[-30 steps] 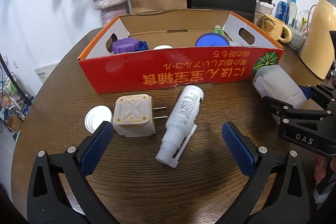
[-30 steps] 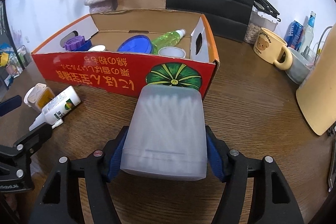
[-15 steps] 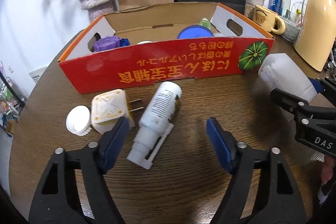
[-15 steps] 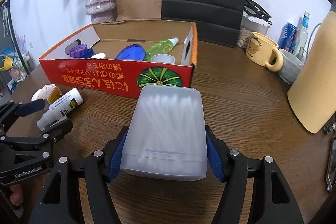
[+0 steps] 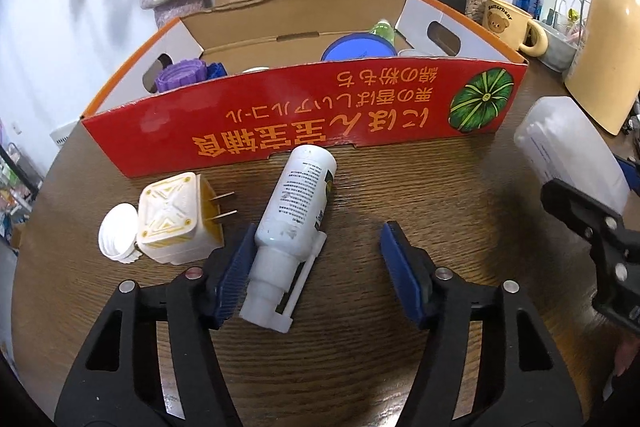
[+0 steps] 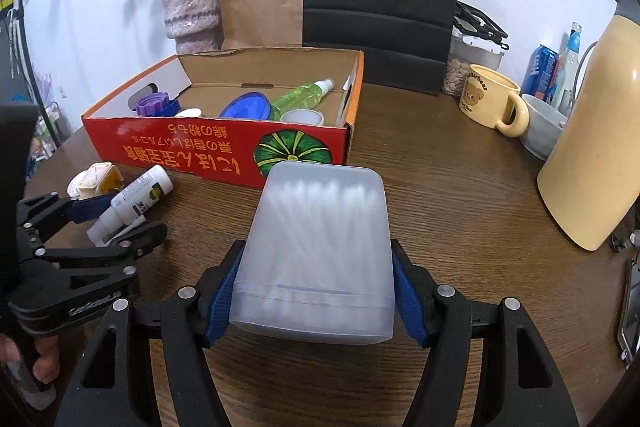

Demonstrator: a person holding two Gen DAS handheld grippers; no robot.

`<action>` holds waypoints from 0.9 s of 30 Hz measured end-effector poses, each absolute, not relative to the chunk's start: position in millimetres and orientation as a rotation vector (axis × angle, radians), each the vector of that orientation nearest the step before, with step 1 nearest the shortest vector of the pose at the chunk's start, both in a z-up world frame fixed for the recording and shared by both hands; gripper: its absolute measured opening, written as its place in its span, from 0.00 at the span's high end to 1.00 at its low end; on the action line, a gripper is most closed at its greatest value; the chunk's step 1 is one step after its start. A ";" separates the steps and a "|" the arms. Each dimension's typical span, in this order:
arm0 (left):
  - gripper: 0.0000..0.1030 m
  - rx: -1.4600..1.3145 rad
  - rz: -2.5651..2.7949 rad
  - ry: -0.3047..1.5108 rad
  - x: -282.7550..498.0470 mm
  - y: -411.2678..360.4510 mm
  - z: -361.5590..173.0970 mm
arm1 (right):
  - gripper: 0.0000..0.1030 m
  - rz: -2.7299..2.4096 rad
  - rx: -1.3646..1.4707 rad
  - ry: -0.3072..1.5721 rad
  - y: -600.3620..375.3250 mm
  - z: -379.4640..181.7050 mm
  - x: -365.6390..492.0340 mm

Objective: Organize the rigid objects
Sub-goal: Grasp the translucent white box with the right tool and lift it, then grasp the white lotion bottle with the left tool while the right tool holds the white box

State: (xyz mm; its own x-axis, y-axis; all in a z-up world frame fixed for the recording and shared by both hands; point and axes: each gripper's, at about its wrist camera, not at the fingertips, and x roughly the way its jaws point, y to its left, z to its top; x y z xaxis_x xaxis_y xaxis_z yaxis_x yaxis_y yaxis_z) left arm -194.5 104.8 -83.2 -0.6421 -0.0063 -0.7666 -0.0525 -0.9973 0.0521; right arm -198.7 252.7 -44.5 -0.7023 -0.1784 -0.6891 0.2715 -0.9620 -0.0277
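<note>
A white pump bottle (image 5: 292, 223) lies on the wooden table in front of the red cardboard box (image 5: 304, 131). My left gripper (image 5: 320, 275) is open and straddles the bottle's lower end, its left pad touching the bottle, its right pad apart. My right gripper (image 6: 312, 291) is shut on a translucent plastic container (image 6: 316, 251), held above the table near the box's right front corner; it also shows in the left wrist view (image 5: 568, 155). The bottle and left gripper (image 6: 116, 223) show in the right wrist view.
A cream plug adapter (image 5: 172, 223) and a white cap (image 5: 116, 239) lie left of the bottle. The box holds a purple lid (image 5: 180, 77), a blue lid (image 6: 248, 107) and a green bottle (image 6: 304, 95). A bear mug (image 6: 488, 101), bowl, cream thermos (image 6: 596, 139), vase and bags stand behind.
My left gripper has moved forward and narrowed around the white bottle. My right gripper has lifted and drawn back with the container still in it.
</note>
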 end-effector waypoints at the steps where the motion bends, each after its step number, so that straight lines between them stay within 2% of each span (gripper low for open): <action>1: 0.44 -1.323 2.819 0.103 -195.6 104.8 -84.1 | 0.30 -2.685 1.066 0.187 252.0 -44.2 -197.9; 6: 0.49 -1.318 2.815 0.096 -198.4 107.4 -84.5 | 0.30 -2.681 1.062 0.190 250.8 -44.2 -196.4; 8: 0.55 -1.312 2.806 0.097 -198.9 108.7 -84.1 | 0.30 -2.681 1.063 0.190 250.9 -44.6 -196.3; 10: 0.68 -1.306 2.798 0.095 -199.2 109.9 -83.7 | 0.30 -2.681 1.066 0.190 250.9 -44.9 -196.9; 11: 0.72 -1.303 2.791 0.090 -199.5 110.4 -83.5 | 0.30 -2.682 1.067 0.190 250.7 -45.3 -196.8; 27: 0.74 -1.270 2.792 0.090 -194.3 109.7 -81.5 | 0.30 -2.687 1.061 0.187 250.2 -46.7 -194.3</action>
